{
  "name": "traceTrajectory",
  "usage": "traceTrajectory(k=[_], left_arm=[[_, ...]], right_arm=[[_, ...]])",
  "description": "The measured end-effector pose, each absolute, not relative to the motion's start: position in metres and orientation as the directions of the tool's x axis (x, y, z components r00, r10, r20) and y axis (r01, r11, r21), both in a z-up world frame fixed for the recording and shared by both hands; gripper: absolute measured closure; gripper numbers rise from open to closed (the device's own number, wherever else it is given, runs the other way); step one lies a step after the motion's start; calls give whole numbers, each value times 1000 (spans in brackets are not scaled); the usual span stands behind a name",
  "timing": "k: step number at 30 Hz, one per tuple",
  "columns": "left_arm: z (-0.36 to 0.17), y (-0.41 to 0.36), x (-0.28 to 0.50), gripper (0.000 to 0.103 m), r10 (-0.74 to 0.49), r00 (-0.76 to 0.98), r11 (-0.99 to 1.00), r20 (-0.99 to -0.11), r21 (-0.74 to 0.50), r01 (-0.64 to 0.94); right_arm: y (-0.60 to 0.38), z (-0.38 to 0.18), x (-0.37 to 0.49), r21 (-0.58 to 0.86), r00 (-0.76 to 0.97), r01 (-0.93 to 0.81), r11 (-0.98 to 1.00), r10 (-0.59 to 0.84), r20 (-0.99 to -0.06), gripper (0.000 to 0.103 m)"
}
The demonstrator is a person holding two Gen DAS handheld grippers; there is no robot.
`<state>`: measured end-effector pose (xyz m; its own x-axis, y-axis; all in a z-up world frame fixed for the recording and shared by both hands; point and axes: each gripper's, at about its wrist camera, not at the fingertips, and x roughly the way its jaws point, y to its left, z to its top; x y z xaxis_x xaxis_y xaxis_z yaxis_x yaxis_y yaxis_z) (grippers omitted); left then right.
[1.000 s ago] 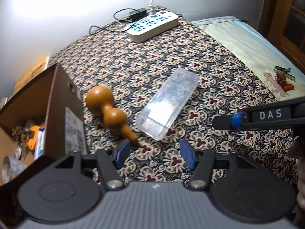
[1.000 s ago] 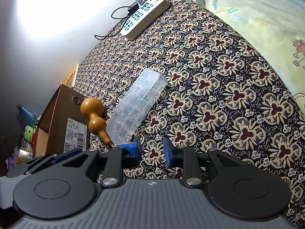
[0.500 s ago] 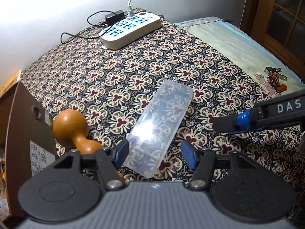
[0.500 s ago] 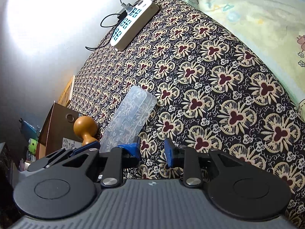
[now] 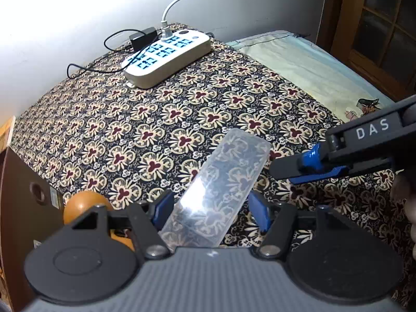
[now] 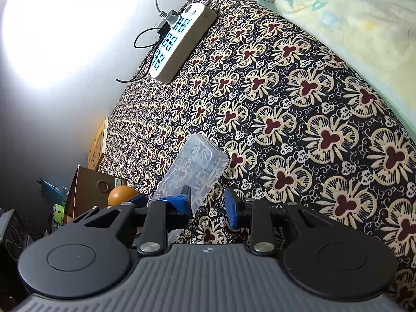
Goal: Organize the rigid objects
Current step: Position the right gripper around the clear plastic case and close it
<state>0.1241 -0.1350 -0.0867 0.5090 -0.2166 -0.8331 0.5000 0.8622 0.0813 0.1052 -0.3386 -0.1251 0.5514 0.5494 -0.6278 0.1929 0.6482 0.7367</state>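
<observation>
Floral cloth [image 5: 213,104] shows through clear case [image 5: 221,182] (oblong).

A home bedroom: floral-patterned bedspread [image 5: 208,109], pale cartoon-print sheet [image 6: 351,13], wall-side power strip [image 5: 167,57], wooden door [image 5: 377,26].

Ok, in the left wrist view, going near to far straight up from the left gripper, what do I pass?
Left gripper → clear plastic case lying between its open fingers → patterned cloth → white power strip → black adapter beside it at the wall.
</observation>
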Motion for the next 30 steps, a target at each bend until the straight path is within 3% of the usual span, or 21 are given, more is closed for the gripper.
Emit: traceTrajectory(k=[12, 24, 27, 30], left_arm=[[-108, -123, 154, 37, -278, 408, 876, -870, -55, 480], [-108, -128, 148, 35, -305, 389, 876, -869, -96, 474], [-107, -123, 143, 47, -317, 383, 883, -868, -122, 453], [-106, -116, 138, 52, -330, 377, 891, -865, -154, 427]], right_arm=[[-329, -134, 131, 745, 526, 203, 636, 571, -631, 90], [-303, -133, 151, 755, 507, 183, 630, 598, -622, 88], [-297, -133, 149, 756, 500, 179, 630, 604, -621, 87], [-291, -132, 143, 752, 492, 167, 637, 607, -624, 87]])
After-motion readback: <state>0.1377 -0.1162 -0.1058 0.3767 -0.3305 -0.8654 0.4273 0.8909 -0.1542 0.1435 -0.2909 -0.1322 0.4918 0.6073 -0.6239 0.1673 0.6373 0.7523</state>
